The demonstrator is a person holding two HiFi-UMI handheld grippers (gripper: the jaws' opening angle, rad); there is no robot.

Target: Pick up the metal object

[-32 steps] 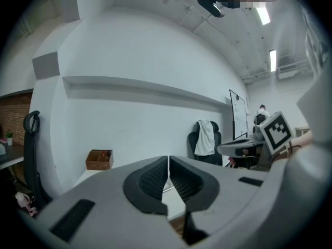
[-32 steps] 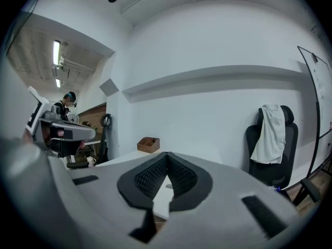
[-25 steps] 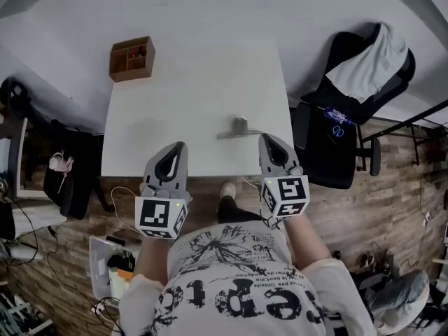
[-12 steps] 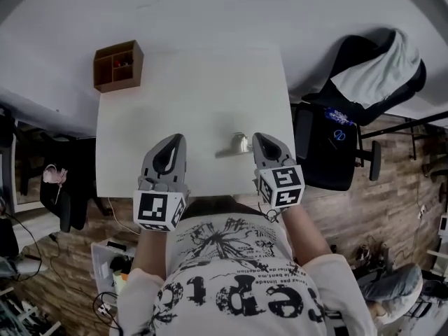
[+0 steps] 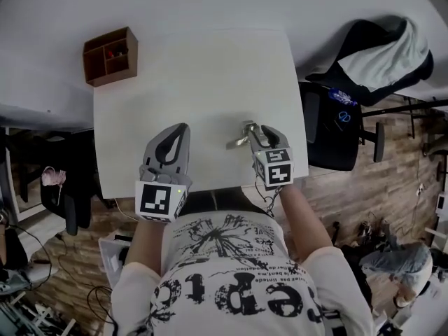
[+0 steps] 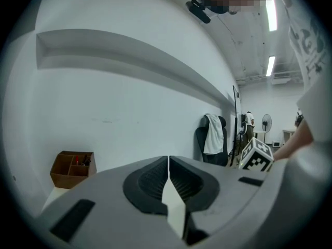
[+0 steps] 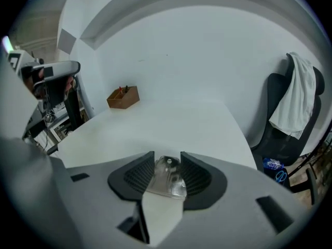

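Since the metal object (image 7: 168,179) lies flat near the desk's (image 5: 182,75) front edge, your right tool (image 7: 167,155) straddles it with jaws opening, nothing gripped yet; left tool (image 6: 168,162) is clenched empty, just idling.

Tabletop (image 5: 203,82): the wooden box (image 5: 110,56) occupies one far corner; away from the box the surface lies open, broken only by the metal object (image 5: 241,135) toward the diagonally opposite corner. An office chair (image 5: 329,131) flanks the edge farthest from the box.

shiny metal object (image 5: 241,134), lying on white table (image 5: 175,82), near right edge
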